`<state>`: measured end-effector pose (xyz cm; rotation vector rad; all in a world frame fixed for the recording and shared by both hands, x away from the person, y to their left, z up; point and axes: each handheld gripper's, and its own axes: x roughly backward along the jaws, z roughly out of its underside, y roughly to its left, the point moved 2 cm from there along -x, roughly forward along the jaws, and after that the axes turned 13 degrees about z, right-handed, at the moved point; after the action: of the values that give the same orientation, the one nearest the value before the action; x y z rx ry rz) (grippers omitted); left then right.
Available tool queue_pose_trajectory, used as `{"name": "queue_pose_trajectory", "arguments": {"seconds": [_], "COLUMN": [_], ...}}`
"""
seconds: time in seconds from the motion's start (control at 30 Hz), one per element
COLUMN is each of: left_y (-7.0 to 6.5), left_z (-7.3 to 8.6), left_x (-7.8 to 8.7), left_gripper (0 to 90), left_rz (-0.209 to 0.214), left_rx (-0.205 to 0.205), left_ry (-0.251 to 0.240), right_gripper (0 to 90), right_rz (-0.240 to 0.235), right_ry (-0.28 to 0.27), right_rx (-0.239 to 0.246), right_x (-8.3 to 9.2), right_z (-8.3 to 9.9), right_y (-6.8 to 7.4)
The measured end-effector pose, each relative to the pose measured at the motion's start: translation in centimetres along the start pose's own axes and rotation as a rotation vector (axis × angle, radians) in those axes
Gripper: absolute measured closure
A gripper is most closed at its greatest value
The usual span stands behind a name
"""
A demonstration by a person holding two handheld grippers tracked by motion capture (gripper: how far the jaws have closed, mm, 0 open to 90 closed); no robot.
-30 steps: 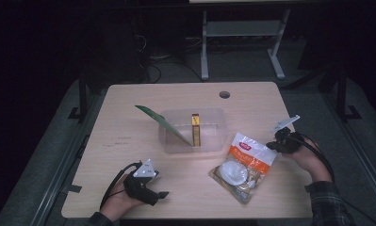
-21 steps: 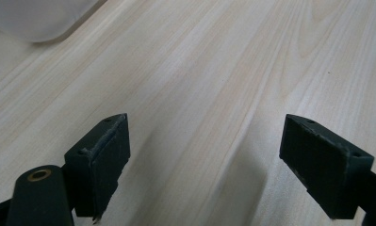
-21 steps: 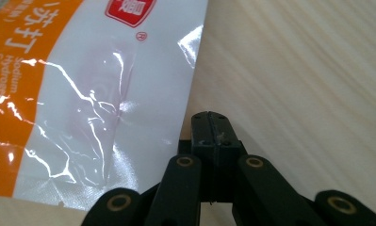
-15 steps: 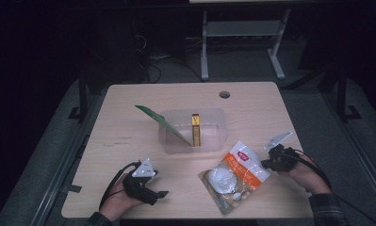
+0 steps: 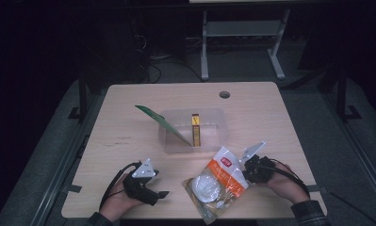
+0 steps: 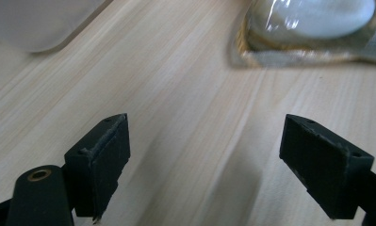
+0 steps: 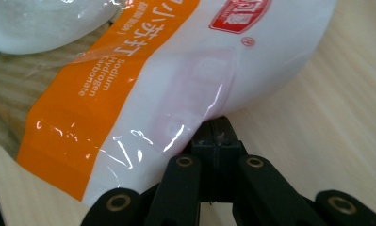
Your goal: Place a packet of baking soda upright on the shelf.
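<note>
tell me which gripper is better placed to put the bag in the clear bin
Right. The right gripper is shut on the bag; the left gripper is open over bare table.

Both grippers are black: the left gripper (image 5: 163, 193) and right gripper (image 5: 242, 165) each carry a grey three-cornered plate and a trailing black cable. Brass-ringed rivets mark the linkages. A dark plaid sleeve (image 5: 309, 213) covers the right wrist.

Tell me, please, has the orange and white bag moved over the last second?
Yes. The bag, pinched by the right claw, has slid toward the person and leftward, away from the clear bin, which stayed put.
</note>
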<state>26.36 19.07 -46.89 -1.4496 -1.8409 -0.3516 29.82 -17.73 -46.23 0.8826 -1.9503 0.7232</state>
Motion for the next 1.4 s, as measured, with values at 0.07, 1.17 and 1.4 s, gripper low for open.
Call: {"name": "queue_pose_trajectory", "arguments": {"seconds": [0.07, 1.17, 1.4], "left_y": [-0.3, -1.0, -1.0], "left_z": [-0.2, -5.1, -5.1], "left_x": [-0.1, -6.3, -6.6], "left_gripper": [16.2, 20.6, 36.8], "left_rz": [0.019, 0.145, 0.218], "left_rx": [-0.001, 0.020, 0.033], "left_ry": [-0.020, -0.033, -0.031], "right_gripper": [89.8, 39.1, 38.4], "right_rz": [-0.016, 0.077, 0.078], "right_ry": [-0.002, -0.303, -0.312], "right_rx": [0.011, -0.260, -0.248], "right_x": [-0.2, 3.0, 3.2], "right_z": [-0.3, 0.9, 1.3], "right_y": [0.6, 0.8, 1.3]}}
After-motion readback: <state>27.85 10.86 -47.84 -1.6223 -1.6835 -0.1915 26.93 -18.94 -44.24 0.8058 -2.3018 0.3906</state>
